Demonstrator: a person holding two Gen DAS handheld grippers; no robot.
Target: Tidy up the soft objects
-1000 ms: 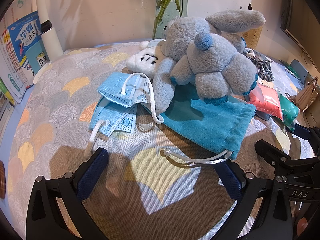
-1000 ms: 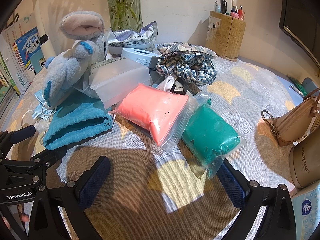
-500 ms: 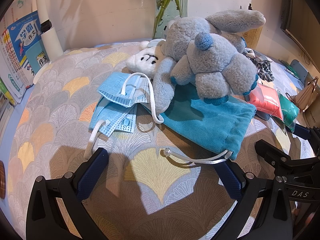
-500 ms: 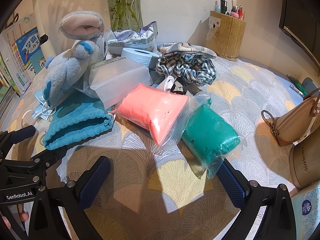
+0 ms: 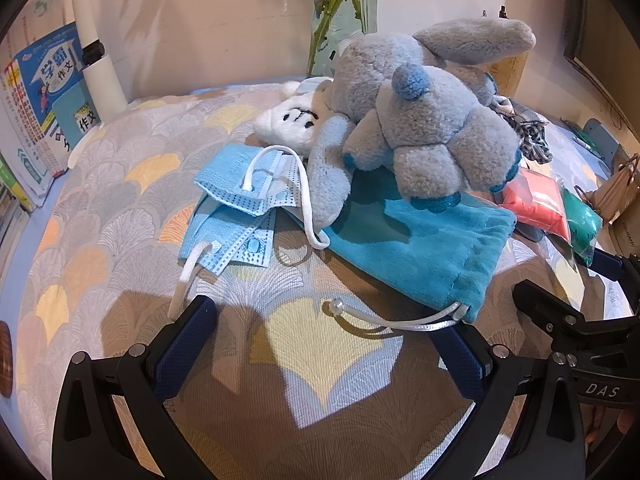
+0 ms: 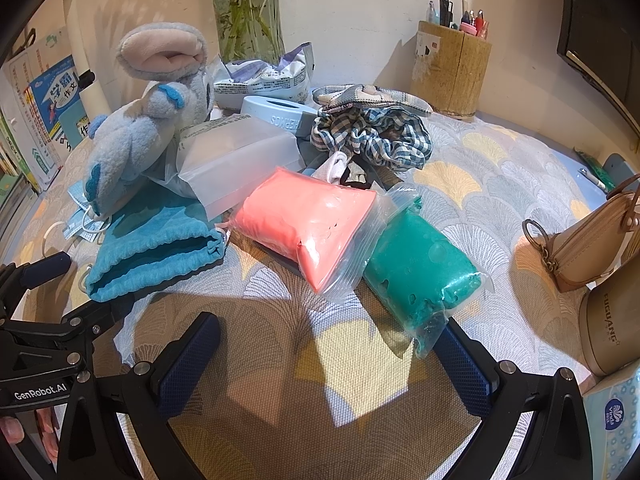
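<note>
A grey plush toy (image 5: pixel 420 120) lies on a teal drawstring pouch (image 5: pixel 420 248), with blue face masks (image 5: pixel 240 208) to its left and a small white plush (image 5: pixel 292 120) behind. My left gripper (image 5: pixel 324 336) is open just short of the pouch's white cord (image 5: pixel 392 320), holding nothing. In the right wrist view a pink bag (image 6: pixel 308 220) and a green bag (image 6: pixel 420 272) of soft putty lie side by side, with a checked cloth (image 6: pixel 372 136) behind them. My right gripper (image 6: pixel 332 356) is open in front of the two bags, empty.
A glass vase (image 6: pixel 248 12) and a wooden pen holder (image 6: pixel 452 68) stand by the back wall. Books (image 5: pixel 44 108) lean at the left. A tan handbag (image 6: pixel 592 240), a flask (image 6: pixel 616 320) and a tissue pack (image 6: pixel 616 420) sit at the right. A frosted plastic box (image 6: pixel 236 160) rests beside the plush.
</note>
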